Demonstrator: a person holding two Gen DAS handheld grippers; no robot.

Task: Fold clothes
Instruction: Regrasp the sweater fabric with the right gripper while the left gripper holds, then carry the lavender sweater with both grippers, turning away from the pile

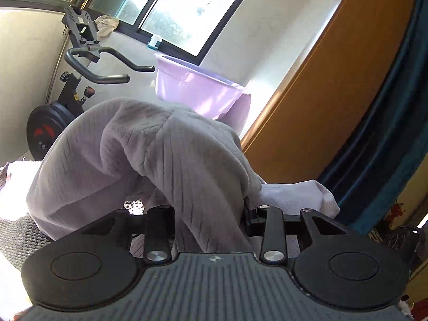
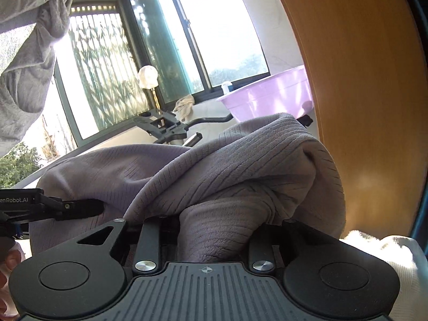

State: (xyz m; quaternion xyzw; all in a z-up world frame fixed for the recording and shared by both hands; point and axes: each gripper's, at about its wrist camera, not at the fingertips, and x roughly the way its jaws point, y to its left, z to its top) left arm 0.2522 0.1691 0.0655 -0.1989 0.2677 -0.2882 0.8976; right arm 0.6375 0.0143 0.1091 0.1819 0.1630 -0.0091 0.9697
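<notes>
sunlit windows [image 2: 224, 32], an exercise bike [image 1: 80, 80] and a lilac tub [image 1: 198, 91] sit behind the grey ribbed garment [image 1: 160, 160], bunched up off the white bedding [image 1: 294, 198], each end clamped in the left gripper [image 1: 211, 214] and right gripper [image 2: 214, 230]

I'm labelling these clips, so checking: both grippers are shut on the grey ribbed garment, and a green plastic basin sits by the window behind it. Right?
Almost. The basin is lilac, not green, as the right wrist view shows. The rest holds: the left gripper and the right gripper are each shut on the grey ribbed garment.
</notes>
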